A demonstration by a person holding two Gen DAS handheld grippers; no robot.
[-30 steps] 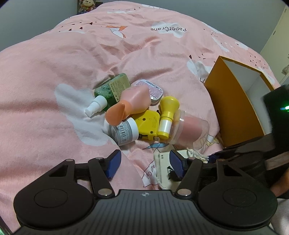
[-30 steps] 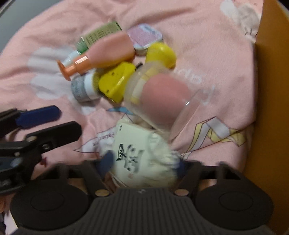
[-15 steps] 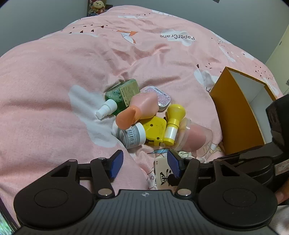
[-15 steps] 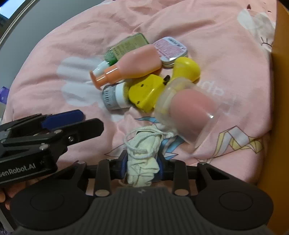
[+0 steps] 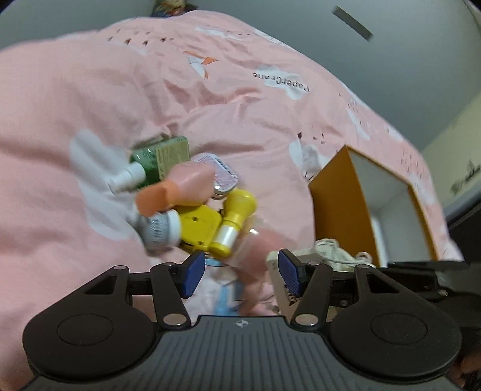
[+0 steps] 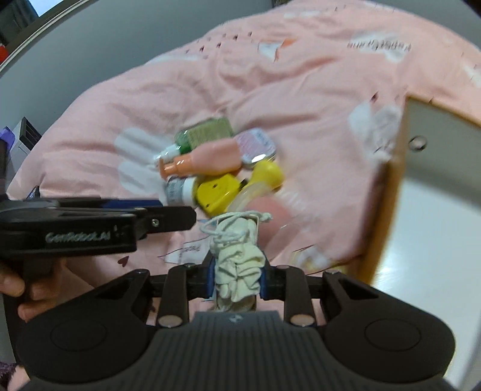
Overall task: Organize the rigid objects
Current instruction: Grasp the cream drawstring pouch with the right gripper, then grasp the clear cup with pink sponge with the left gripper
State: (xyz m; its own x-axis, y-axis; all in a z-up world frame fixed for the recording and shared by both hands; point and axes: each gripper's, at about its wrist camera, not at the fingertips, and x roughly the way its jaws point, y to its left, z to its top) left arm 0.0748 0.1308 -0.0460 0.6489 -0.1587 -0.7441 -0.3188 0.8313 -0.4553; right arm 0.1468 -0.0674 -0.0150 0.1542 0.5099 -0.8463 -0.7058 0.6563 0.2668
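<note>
Now lifted: cream drawstring cloth pouch [image 6: 237, 264] clamped in right gripper [image 6: 237, 278], orange open box [image 6: 387, 192] to its right; left gripper [image 5: 240, 272] released, holding nothing; boxing likely next.

A pink bed cover [image 5: 90, 126] fills most of both views, rumpled into soft folds and printed with white cloud patches, small dark specks, an orange-and-white paper crane [image 5: 200, 64] and the words "PaperCrane" [image 5: 281, 81]. A grey wall [image 5: 390, 45] rises behind the bed. At the far top edge sits a blurred stuffed toy [image 5: 168, 6]. A dark strip [image 5: 351, 25] marks the wall.
</note>
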